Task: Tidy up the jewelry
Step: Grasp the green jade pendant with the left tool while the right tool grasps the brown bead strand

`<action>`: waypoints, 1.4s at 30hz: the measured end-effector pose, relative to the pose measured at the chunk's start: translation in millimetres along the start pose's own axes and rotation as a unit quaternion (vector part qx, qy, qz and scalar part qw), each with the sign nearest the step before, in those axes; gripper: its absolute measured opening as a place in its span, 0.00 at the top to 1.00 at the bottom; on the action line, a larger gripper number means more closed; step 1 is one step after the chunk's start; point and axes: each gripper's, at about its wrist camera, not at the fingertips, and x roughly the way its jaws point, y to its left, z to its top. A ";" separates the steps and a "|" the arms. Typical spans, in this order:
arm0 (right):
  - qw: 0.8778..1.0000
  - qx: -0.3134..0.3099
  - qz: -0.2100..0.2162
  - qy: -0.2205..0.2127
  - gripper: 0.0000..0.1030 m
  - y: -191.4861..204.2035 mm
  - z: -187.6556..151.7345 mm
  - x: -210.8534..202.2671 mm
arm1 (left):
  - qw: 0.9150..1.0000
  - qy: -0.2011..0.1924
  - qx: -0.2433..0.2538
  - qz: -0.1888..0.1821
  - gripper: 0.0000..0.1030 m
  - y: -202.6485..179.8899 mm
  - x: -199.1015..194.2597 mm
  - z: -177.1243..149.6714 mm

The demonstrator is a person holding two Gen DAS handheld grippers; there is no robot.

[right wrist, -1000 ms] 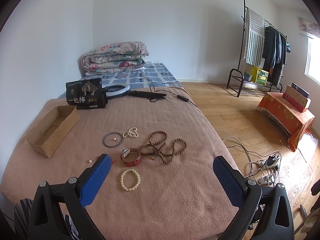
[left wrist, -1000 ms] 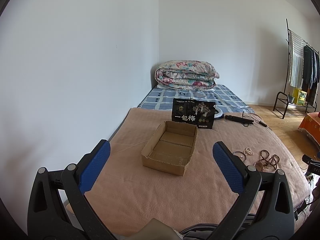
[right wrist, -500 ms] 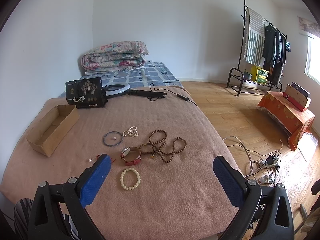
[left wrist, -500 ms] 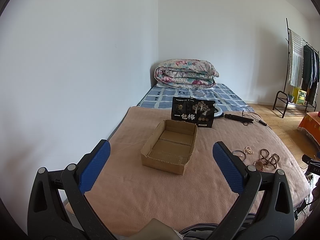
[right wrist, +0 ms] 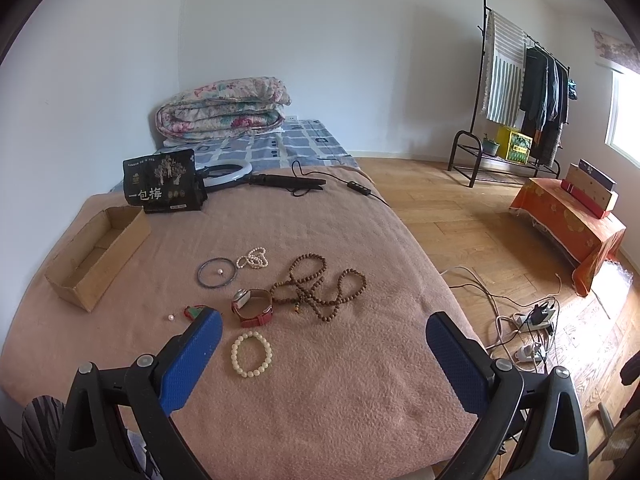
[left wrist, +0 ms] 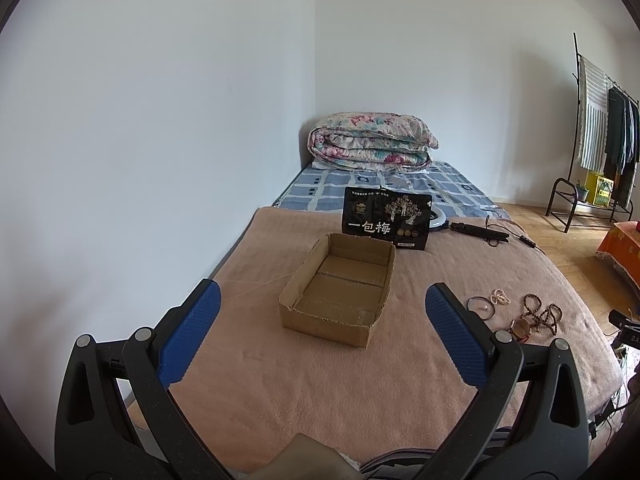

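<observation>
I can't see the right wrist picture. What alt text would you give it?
Open right gripper with blue pads hovers over a pinkish-brown blanket strewn with jewelry: a white bead bracelet, a red-strapped watch, a long brown bead necklace, a dark bangle and small pearl strand. An empty cardboard box sits further left.

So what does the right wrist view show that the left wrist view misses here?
Only the right wrist: the white bead bracelet, a loose pearl, a red-green trinket, floor cables.
Only the left wrist: the whole floor of the empty box.
Both: the box, black pouch, quilt, brown beads, bangle, watch, clothes rack, and open, empty grippers, left and right.
</observation>
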 end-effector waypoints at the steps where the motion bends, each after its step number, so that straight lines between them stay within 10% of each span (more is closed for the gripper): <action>1: 1.000 0.000 -0.002 0.002 0.00 -1.3 -0.1 1.1 | 1.000 0.000 0.000 0.000 0.00 -0.8 1.2 -1.5; 26: 0.999 0.006 -0.024 0.037 0.00 -42.4 -9.5 63.2 | 0.989 0.066 0.081 -0.101 0.11 -55.1 90.6 -6.7; 42: 0.993 -0.020 0.045 0.110 0.05 -42.1 -3.8 148.2 | 0.954 0.148 0.132 -0.224 0.27 -130.8 163.0 -31.7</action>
